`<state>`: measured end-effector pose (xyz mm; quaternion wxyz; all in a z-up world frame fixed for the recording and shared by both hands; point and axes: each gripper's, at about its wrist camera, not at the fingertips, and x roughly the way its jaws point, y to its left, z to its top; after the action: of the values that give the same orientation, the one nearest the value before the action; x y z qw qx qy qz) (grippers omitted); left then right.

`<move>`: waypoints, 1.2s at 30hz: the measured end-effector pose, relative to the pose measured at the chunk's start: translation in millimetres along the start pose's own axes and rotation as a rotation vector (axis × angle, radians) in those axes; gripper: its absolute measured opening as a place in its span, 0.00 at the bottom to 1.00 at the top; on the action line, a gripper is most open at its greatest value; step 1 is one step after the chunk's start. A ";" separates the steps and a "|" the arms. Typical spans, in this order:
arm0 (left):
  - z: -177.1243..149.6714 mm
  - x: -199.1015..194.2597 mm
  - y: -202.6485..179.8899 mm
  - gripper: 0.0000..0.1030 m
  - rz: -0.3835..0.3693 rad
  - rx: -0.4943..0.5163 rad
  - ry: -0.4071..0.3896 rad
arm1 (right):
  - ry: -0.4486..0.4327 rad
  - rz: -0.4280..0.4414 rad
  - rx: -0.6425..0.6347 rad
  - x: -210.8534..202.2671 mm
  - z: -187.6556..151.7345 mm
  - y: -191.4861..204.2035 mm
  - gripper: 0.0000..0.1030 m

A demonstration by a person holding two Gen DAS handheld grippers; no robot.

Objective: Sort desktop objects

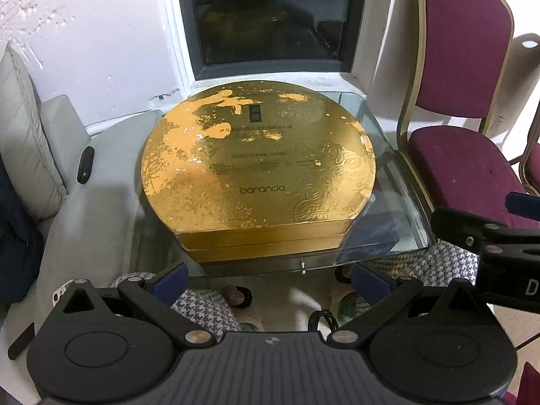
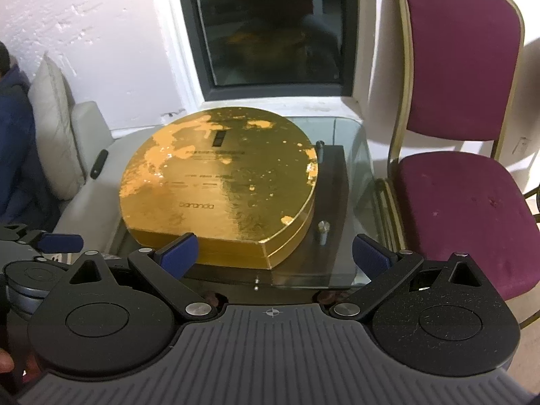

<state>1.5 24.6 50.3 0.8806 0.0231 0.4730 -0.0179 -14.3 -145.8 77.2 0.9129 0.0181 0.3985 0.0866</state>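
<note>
Nearest the left wrist camera, the left gripper hangs with its blue-padded fingers spread wide apart and nothing between them, short of the near edge of a glass table. On that glass sits a large gold box, round with one flat side turned toward the camera, its worn lid printed "baranda"; it fills most of the tabletop. A maroon chair stands to the right of the table, a pale grey sofa lies to its left with a small dark remote on it, and a dark window is set in the white wall behind. The right gripper juts in from the right edge; its spread cannot be told from here. From the right wrist camera, the right gripper likewise shows its fingers wide apart and empty, hovering just before the table's near edge. The gold box rests on the glass slightly left of centre, the chair at right, the sofa at left, and the left gripper pokes in low on the left.
</note>
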 end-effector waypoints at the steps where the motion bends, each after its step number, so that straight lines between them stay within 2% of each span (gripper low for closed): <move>1: 0.4 0.9 -0.2 0.99 0.001 0.000 0.002 | 0.001 -0.002 0.000 0.7 0.5 -0.2 0.98; 16: 0.9 12.2 0.3 0.99 0.000 0.006 0.043 | 0.037 -0.041 -0.011 13.3 0.1 -4.3 0.98; 36: 2.8 20.4 -2.2 0.99 -0.012 0.008 0.068 | 0.064 -0.052 -0.004 25.2 0.3 -9.1 0.98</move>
<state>15.0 22.1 34.8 0.8638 0.0244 0.5026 -0.0244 4.0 -150.4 58.2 0.9017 0.0033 0.4276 0.0641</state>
